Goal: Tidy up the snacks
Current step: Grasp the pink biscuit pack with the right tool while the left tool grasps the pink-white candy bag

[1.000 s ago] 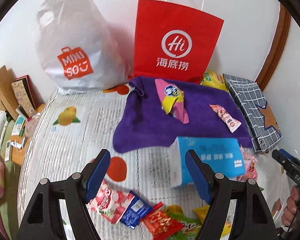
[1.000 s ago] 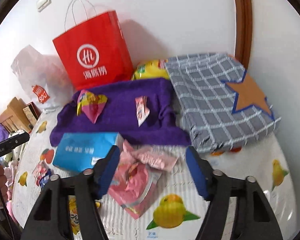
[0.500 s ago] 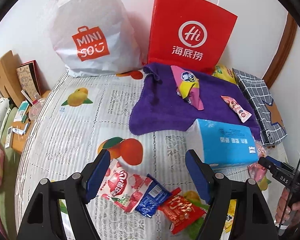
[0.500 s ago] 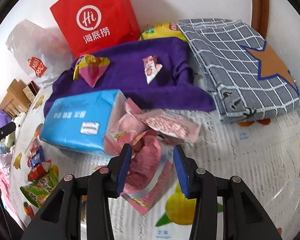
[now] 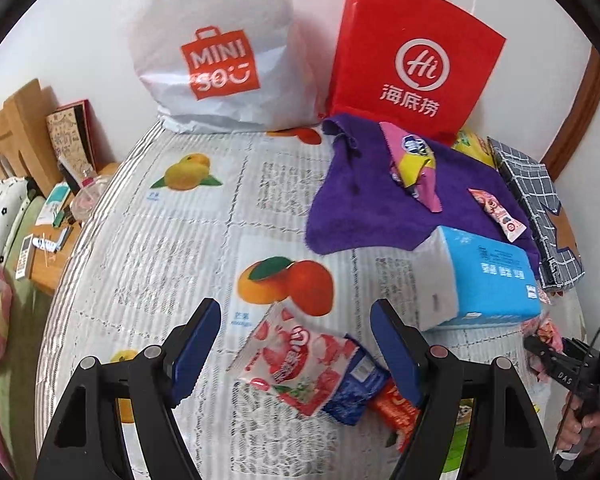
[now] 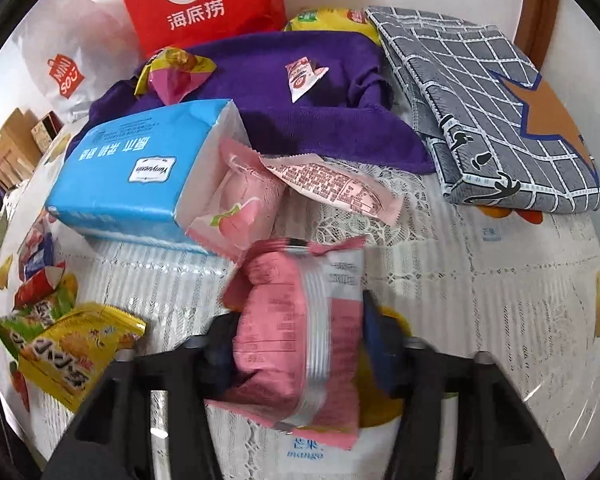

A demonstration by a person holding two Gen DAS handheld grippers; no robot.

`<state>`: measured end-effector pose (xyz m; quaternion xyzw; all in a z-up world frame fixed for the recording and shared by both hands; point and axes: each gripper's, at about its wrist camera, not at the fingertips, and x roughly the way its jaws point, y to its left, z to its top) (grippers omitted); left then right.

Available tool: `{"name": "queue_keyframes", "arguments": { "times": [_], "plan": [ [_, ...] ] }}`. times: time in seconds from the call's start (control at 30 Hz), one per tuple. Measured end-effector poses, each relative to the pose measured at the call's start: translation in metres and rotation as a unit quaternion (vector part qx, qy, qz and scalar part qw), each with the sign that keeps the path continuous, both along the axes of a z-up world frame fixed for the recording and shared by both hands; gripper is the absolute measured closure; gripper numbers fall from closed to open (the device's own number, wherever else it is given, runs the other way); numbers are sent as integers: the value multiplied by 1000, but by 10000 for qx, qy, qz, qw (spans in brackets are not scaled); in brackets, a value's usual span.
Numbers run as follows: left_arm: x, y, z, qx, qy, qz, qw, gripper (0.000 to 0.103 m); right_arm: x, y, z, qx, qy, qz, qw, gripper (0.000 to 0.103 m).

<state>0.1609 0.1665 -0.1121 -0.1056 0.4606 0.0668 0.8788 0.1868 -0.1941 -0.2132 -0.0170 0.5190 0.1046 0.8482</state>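
Note:
My right gripper (image 6: 300, 344) is shut on a pink snack packet (image 6: 296, 328), which fills the gap between its fingers. Two more pink packets (image 6: 260, 200) lie just beyond it, against a blue tissue pack (image 6: 140, 172). My left gripper (image 5: 296, 344) is open and empty, hovering over a red-and-white strawberry snack bag (image 5: 296, 364), a blue packet (image 5: 356, 388) and a red packet (image 5: 396, 408). On the purple towel (image 5: 380, 200) lie a pink-yellow packet (image 5: 416, 164) and a small pink sachet (image 5: 496, 216). The right gripper also shows in the left wrist view (image 5: 540, 348).
A white MINISO bag (image 5: 216, 48) and a red paper bag (image 5: 416, 60) stand against the back wall. A folded grey checked cloth (image 6: 496, 108) lies at the right. Yellow and green snack bags (image 6: 72, 344) lie at the left. A cluttered wooden bedside shelf (image 5: 52, 224) stands beyond the left edge.
My right gripper moved forward and down onto the pink packet and closed on it. My left gripper drew back and left, bringing the strawberry bag between its open fingers.

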Motion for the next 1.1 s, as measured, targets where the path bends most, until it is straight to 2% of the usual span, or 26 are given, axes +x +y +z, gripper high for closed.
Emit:
{"name": "queue_keyframes", "arguments": {
  "times": [0.07, 0.13, 0.27, 0.53, 0.67, 0.7, 0.73, 0.83, 0.9, 1.03, 1.1],
  "plan": [
    [0, 1, -5, -19, 48, -28, 10000, 27, -4, -7, 4, 196, -62, -110, 9997, 64],
    [0, 0, -11, 18, 118, -82, 9999, 27, -8, -12, 11, 328, -172, -133, 9992, 64],
    [1, -1, -27, 9, 306, -108, 9995, 27, -11, -13, 20, 278, -340, -164, 9989, 64],
    [8, -8, -58, -49, 631, -283, 9976, 27, -13, -18, 11, 323, -280, -258, 9988, 64],
    [10, -14, -62, -38, 510, -379, 9980, 26, -14, -20, 7, 342, -246, -284, 9987, 64],
    [10, -14, -63, -78, 492, -393, 9980, 27, -14, -20, 6, 337, -242, -287, 9987, 64],
    [9, -16, -64, -113, 449, -450, 9979, 33, -14, -20, 6, 332, -238, -282, 9988, 64],
    [6, -19, -63, -129, 365, -610, 9974, 38, -15, -19, 6, 325, -251, -265, 9988, 64],
    [4, -18, -60, -313, 300, -680, 9967, 54, -16, -18, 7, 328, -266, -249, 9988, 64],
    [1, -14, -54, -443, 244, -636, 9967, 65, -18, -17, 9, 350, -297, -239, 9987, 64],
    [0, -13, -52, -508, 195, -638, 9965, 67, -19, -17, 10, 358, -309, -236, 9986, 64]
  ]
}}
